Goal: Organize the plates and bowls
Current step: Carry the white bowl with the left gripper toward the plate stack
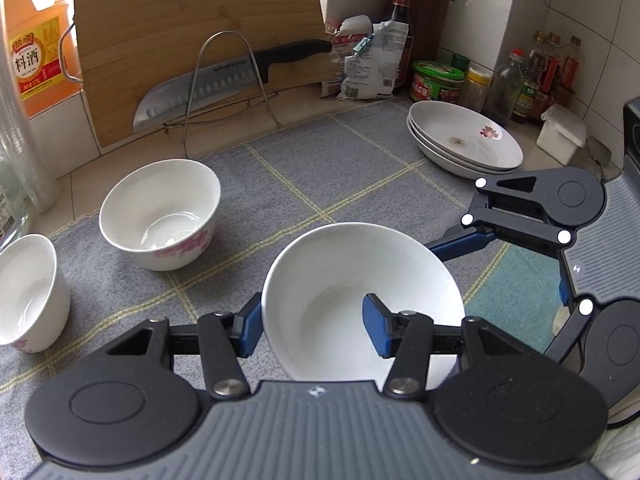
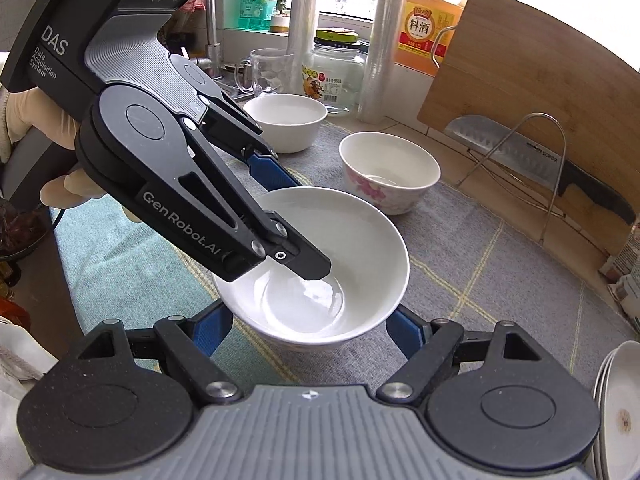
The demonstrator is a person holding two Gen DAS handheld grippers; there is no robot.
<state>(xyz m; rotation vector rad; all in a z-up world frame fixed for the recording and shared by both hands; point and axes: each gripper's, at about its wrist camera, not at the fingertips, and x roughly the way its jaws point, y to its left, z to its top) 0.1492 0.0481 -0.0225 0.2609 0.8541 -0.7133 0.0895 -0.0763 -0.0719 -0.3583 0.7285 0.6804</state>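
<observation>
Setting: kitchen counter under a grey checked cloth (image 1: 360,152), window and tap behind, and we're mid-carry!
Held bowl: plain white bowl (image 1: 360,300), off the cloth and tilted, sitting between the two tools at the near edge of both views.
Left gripper: left gripper (image 1: 314,330) pinches the bowl's wall, one blue pad outside, one inside. Jaws narrow, clamped on the rim.
Right gripper: right gripper (image 2: 308,326) cradles the same bowl from the opposite side, blue pads against its outer wall, jaws spread wide around the body.
Why two grips: my read is that the pinch alone would let it swing, so the second tool steadies it.
Bowl count: three. One carried, one pink-flowered bowl (image 1: 160,216) standing on the cloth, one more bowl (image 1: 28,292) at the far left edge.
Plate count: looks like three, nested in one stack of plates (image 1: 464,140) near the condiment bottles (image 1: 536,76).
Likely destination: probably into a standing bowl, to match that tidy plate pile.
Leaning kit: cutting board (image 1: 192,40) and knife (image 1: 224,80) propped upright on a wire rack (image 1: 228,80), clear of the work.
</observation>
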